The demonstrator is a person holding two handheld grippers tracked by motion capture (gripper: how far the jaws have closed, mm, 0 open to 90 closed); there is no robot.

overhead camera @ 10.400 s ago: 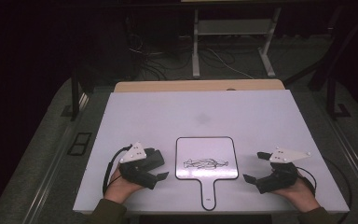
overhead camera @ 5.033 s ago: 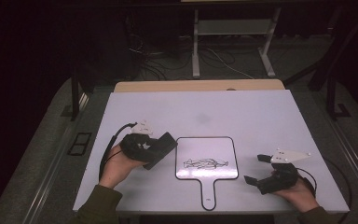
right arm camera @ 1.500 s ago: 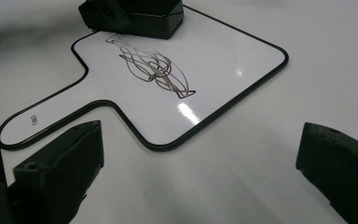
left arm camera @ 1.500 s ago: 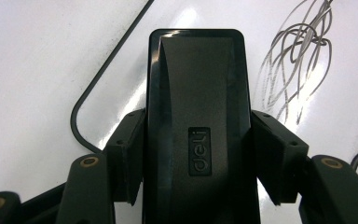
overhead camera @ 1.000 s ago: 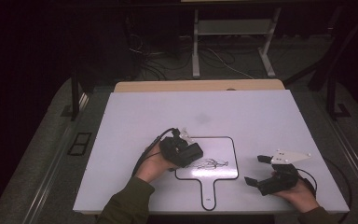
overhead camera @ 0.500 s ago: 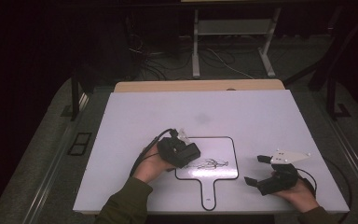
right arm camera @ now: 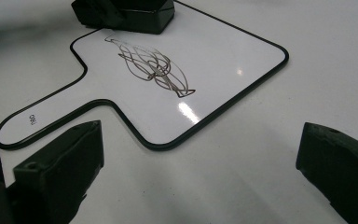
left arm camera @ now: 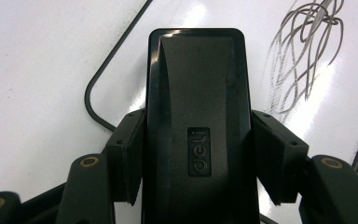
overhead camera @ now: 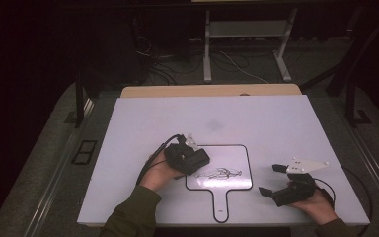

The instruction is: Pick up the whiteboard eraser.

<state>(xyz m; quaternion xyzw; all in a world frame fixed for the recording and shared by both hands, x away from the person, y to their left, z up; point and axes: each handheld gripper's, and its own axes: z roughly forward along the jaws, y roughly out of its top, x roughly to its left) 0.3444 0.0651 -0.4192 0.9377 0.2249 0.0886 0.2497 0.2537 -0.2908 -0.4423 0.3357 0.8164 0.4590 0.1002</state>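
A paddle-shaped whiteboard [overhead camera: 229, 157] with a black rim lies flat near the table's front, with a grey scribble [overhead camera: 220, 173] at its centre. My left gripper [overhead camera: 197, 160] is shut on a black "deli" eraser [left arm camera: 198, 116], which its fingers [left arm camera: 126, 154] clamp from both sides. The eraser rests on the board's upper left corner [left arm camera: 121, 88], just left of the scribble [left arm camera: 303, 60]. My right gripper [overhead camera: 270, 179] sits on the table to the right of the board, open with nothing between its fingers [right arm camera: 74, 163]. In the right gripper view the whiteboard [right arm camera: 223, 60], scribble [right arm camera: 151, 65] and eraser [right arm camera: 130, 11] lie ahead.
The white table [overhead camera: 266, 118] stretches bare behind and beside the board. The board's handle [right arm camera: 32, 119] points toward the front edge. Beyond the table's far edge stand a metal frame [overhead camera: 246, 44] and loose cables on a dark floor.
The left gripper has travelled from the table's left side to the board's upper left corner with the eraser, and barely shifted in the last half second. The right gripper stayed put.
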